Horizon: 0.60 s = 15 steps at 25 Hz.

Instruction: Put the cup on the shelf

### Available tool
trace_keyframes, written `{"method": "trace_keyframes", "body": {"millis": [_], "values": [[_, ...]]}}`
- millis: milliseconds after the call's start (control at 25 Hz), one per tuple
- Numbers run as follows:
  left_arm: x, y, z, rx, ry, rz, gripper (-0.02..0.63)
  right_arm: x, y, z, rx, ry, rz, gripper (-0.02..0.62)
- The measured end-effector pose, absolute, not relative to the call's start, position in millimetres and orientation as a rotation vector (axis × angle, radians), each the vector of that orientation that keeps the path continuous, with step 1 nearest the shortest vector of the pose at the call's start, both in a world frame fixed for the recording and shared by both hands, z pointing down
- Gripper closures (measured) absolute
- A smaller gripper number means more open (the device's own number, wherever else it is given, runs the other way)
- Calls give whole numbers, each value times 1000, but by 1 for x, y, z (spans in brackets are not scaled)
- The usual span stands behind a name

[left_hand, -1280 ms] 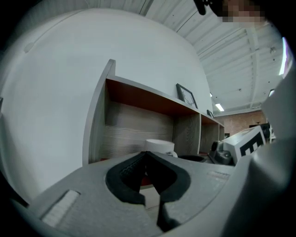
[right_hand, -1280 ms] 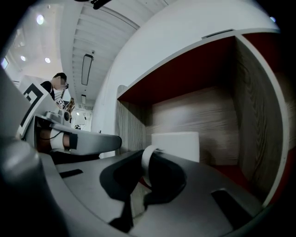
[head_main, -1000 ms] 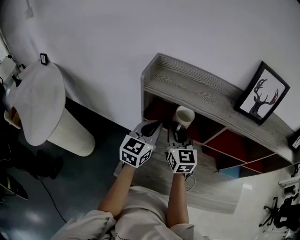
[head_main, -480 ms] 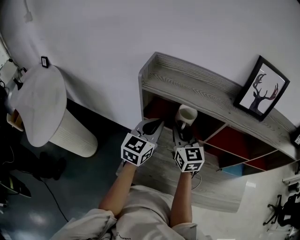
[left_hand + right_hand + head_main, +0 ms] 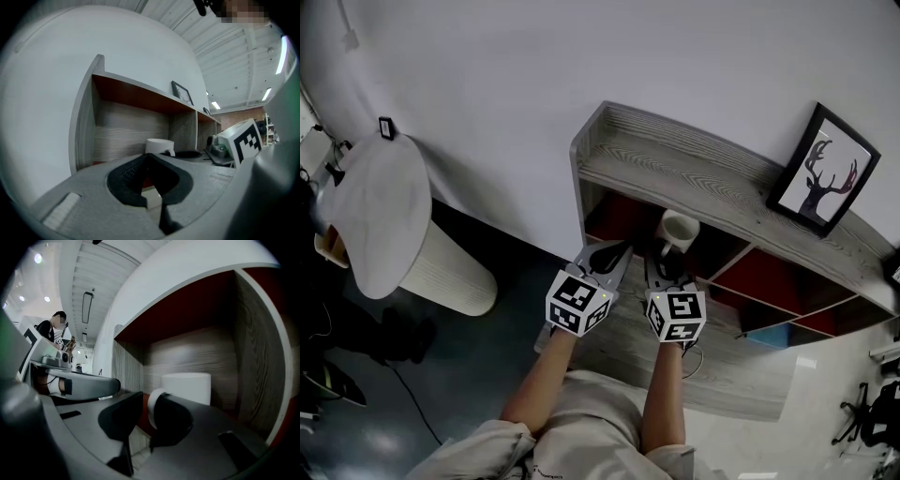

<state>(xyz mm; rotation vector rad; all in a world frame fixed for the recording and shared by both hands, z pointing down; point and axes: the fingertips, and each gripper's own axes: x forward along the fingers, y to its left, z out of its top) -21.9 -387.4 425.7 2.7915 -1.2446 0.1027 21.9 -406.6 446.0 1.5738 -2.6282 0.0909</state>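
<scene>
cup [image 5: 679, 228] is seen standing in the top-left compartment of the shelf [image 5: 694, 169], barely shifted over the last second. right gripper [image 5: 146, 405] jaws are eased narrowly apart, handle still between. left gripper [image 5: 149, 158] is closed, empty. placement is judged done; only withdrawal is left.

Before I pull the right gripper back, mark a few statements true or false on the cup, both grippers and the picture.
1. The cup stands upright inside the left-end compartment of the shelf. True.
2. The left gripper holds the cup. False: its jaws are together on nothing, beside the cup.
3. The framed deer picture stands on top of the shelf. True.
4. The right gripper is shut tight. False: its jaws stand apart, with the cup's handle between them and a gap showing on one side.
5. The cup lies tipped over on the floor. False: it is upright in the shelf.
</scene>
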Motion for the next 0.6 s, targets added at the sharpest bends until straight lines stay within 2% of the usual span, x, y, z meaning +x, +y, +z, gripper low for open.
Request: {"method": "trace_keyframes", "body": {"millis": [600], "values": [[-8, -403, 422, 2857, -1036, 141, 597, 21, -408, 448, 1605, -2563, 75, 523]]}}
